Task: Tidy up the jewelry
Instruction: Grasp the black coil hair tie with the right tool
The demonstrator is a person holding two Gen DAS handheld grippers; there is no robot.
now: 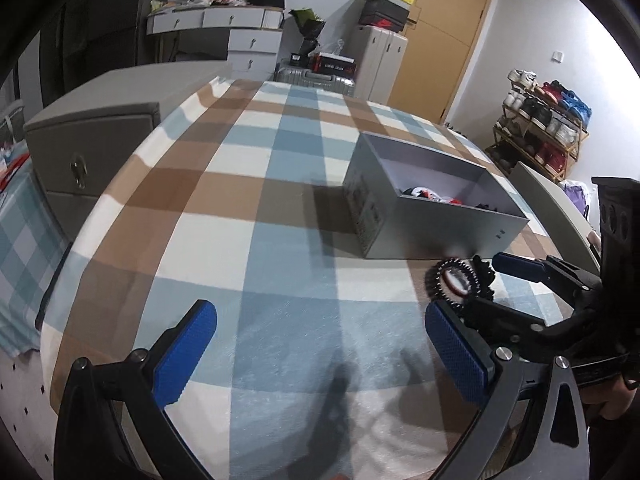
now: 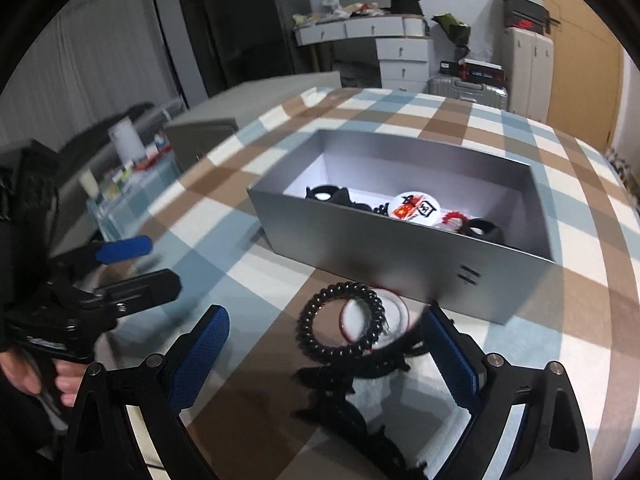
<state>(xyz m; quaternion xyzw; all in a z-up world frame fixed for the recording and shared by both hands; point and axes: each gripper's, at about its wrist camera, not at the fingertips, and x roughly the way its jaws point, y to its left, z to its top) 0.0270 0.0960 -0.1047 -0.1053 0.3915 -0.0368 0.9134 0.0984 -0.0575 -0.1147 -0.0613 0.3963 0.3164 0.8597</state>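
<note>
Open right hand-held gripper (image 2: 324, 356) brackets a blurred, seemingly untouched black coil band (image 2: 320, 328).

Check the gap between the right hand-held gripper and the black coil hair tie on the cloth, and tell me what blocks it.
Nothing visible blocks it. The right hand-held gripper has its jaws open, and the black coil hair tie lies on the checked cloth just ahead between them, overlapping a round white badge, with a black clip beside it.

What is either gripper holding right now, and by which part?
Nothing. The left gripper is open over bare cloth. The right gripper is open around the black coil hair tie, pads not touching it.
</note>
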